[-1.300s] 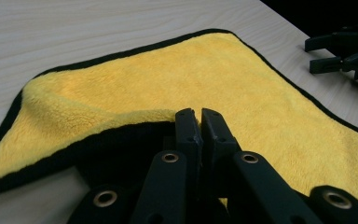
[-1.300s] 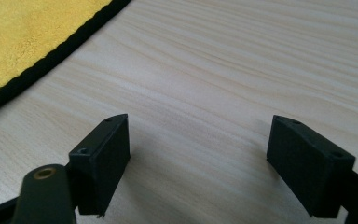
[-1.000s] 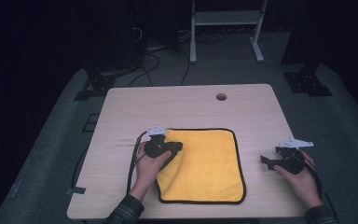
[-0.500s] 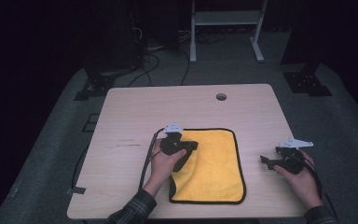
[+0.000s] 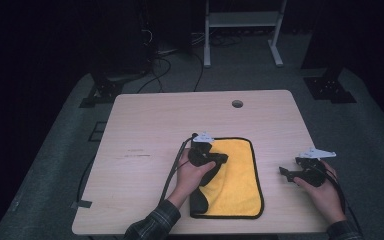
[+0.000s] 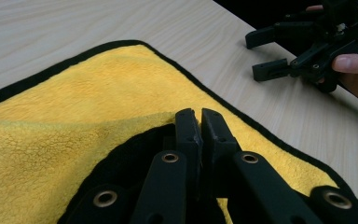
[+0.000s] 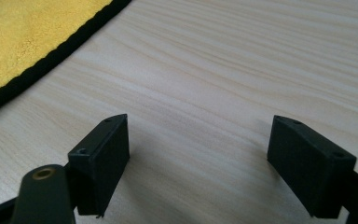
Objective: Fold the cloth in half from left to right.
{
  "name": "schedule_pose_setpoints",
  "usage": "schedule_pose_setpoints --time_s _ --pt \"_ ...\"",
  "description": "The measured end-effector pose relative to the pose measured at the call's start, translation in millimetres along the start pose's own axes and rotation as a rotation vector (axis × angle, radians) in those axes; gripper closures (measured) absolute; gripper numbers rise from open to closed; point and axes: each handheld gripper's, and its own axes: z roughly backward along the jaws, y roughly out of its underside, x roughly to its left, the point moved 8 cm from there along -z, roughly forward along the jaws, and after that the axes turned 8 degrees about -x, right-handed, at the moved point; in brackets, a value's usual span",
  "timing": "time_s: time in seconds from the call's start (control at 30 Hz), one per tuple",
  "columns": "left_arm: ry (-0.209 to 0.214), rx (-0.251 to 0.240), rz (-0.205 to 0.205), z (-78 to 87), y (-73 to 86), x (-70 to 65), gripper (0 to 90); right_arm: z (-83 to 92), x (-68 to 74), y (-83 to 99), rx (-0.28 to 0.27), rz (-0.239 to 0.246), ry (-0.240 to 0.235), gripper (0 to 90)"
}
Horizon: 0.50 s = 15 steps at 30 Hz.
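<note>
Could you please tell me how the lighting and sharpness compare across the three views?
High view: the table is lit, its surroundings nearly black, and the picture is soft. Left gripper view: the yellow cloth is sharp, its pile visible. Right gripper view: even light, crisp wood grain, soft shadows under the right gripper.

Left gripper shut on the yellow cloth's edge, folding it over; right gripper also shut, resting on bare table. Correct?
Not quite. The right gripper is open: the right gripper view shows its jaws wide apart over the table. The left gripper is shut on the cloth.

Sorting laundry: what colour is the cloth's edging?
Black, around the yellow cloth; clearest in the left gripper view.
</note>
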Motion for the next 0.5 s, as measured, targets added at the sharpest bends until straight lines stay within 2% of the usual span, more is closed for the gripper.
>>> schedule_pose_setpoints --time_s 0.5 --pt "0.063 0.01 -0.009 -41.5 -9.5 -23.2 85.9 0.0 0.0 0.0 0.0 0.0 0.0 19.5"
